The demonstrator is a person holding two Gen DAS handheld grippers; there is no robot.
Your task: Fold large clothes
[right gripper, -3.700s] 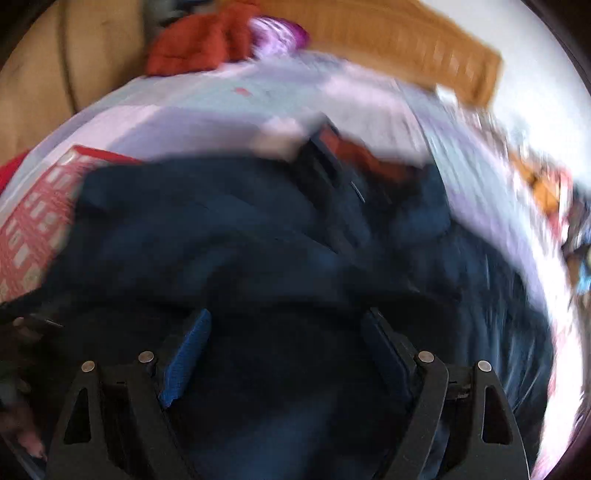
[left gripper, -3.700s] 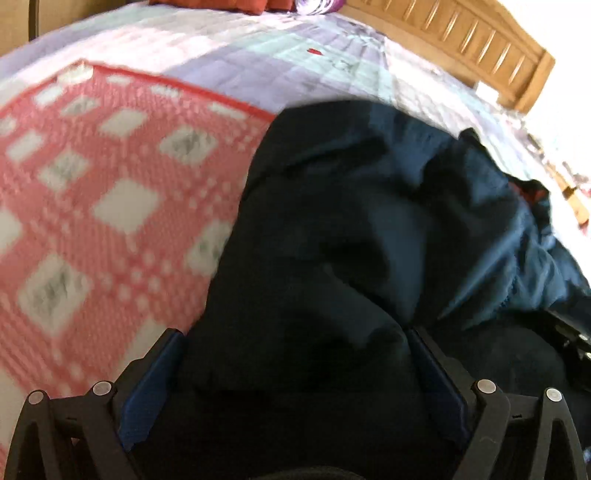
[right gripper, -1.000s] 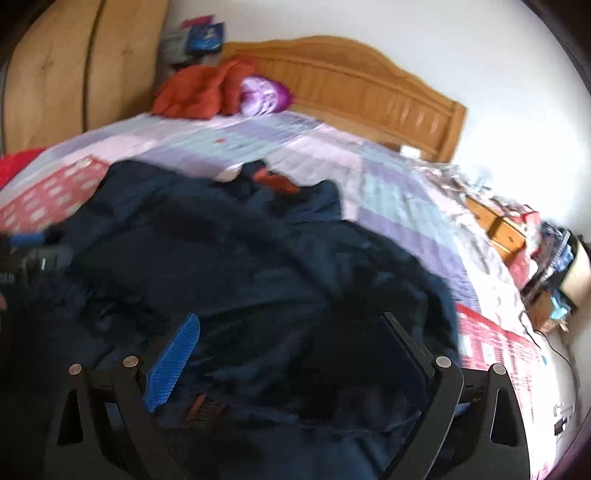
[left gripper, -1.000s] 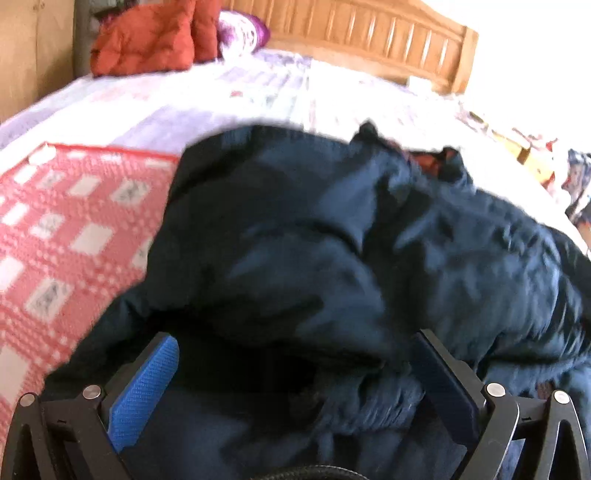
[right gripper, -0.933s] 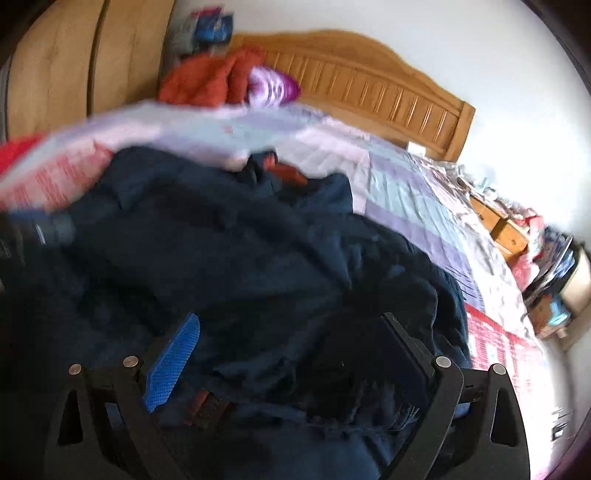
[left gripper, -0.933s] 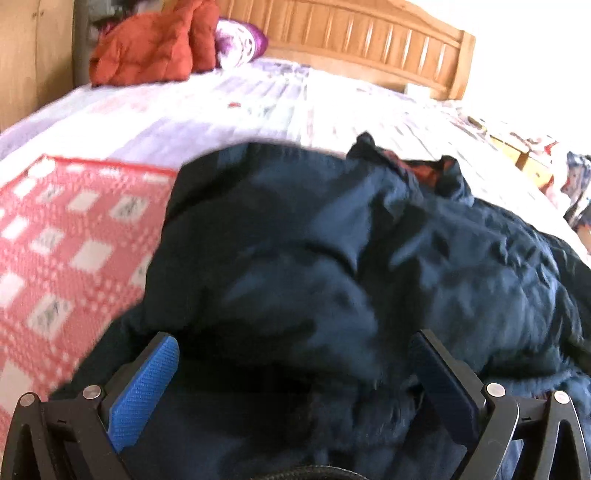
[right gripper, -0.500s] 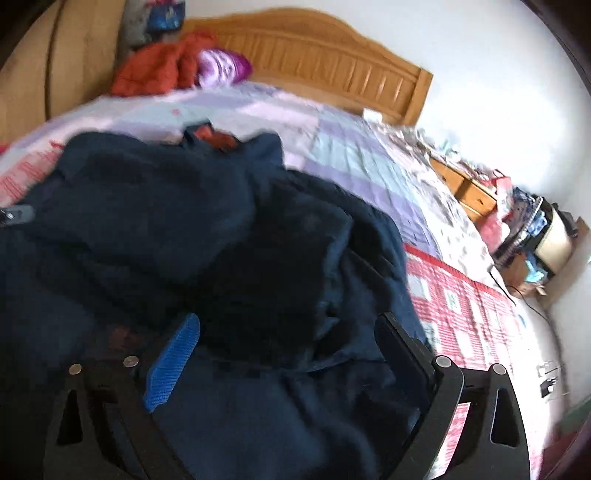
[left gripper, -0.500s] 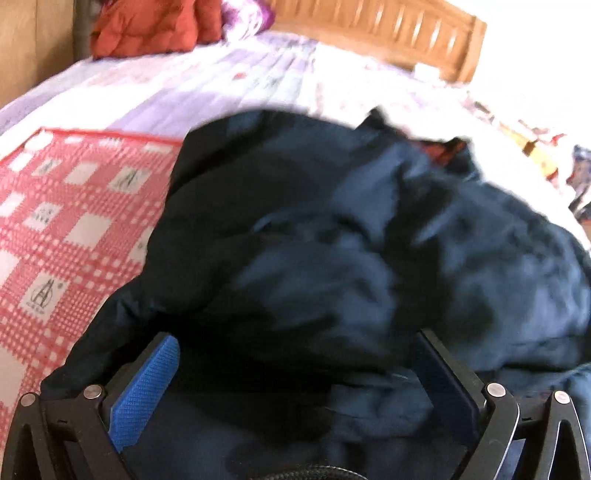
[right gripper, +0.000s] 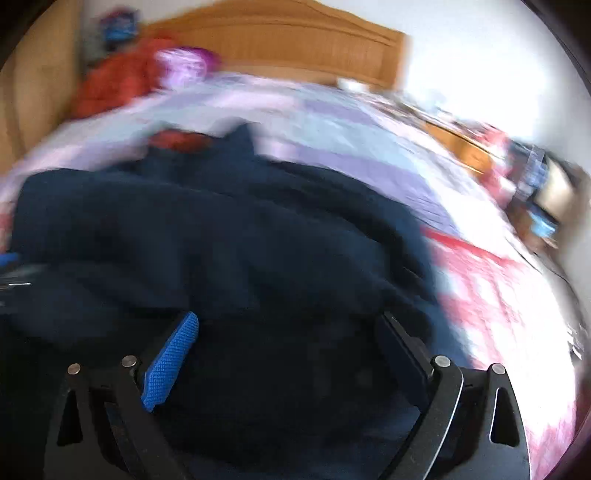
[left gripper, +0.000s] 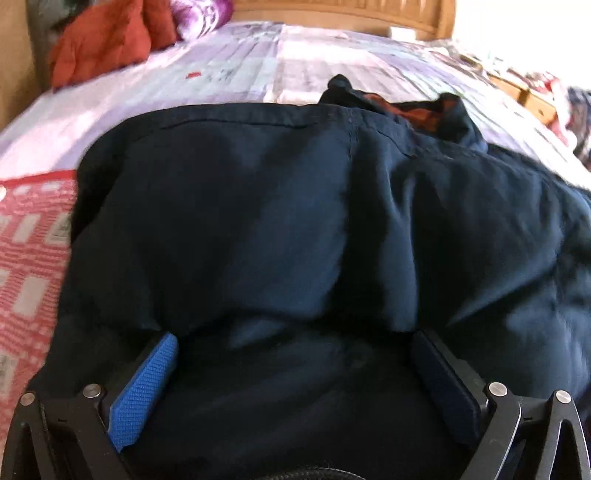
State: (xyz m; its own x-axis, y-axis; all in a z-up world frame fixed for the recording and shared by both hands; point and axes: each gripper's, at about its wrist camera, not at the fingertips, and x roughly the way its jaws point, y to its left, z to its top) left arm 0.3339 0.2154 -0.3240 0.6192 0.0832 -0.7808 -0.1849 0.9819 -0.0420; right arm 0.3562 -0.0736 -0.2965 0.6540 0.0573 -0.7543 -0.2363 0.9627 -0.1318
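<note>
A large dark navy jacket (left gripper: 280, 229) with an orange-red lining at its collar (left gripper: 413, 110) lies spread and rumpled on the bed. My left gripper (left gripper: 295, 343) is open, low over the jacket's near part, with cloth bulging between its blue pads (left gripper: 147, 387). In the blurred right wrist view the same jacket (right gripper: 221, 240) fills the lower middle, and my right gripper (right gripper: 288, 332) is open over its near right part. The tip of the left gripper (right gripper: 7, 273) shows at the left edge there.
The bed has a lilac patchwork cover (left gripper: 258, 66) and a red and white checked blanket (left gripper: 26, 258) at the left, also at the right (right gripper: 498, 295). A red cushion (left gripper: 99, 44) and purple pillow (left gripper: 199, 18) lie by the wooden headboard (right gripper: 295, 44). Cluttered furniture (right gripper: 535, 177) stands right of the bed.
Both grippers stay open and have dropped closer to the jacket. The right wrist view has swung and blurred. The jacket's top layer now lies flatter with its hem edge straight across.
</note>
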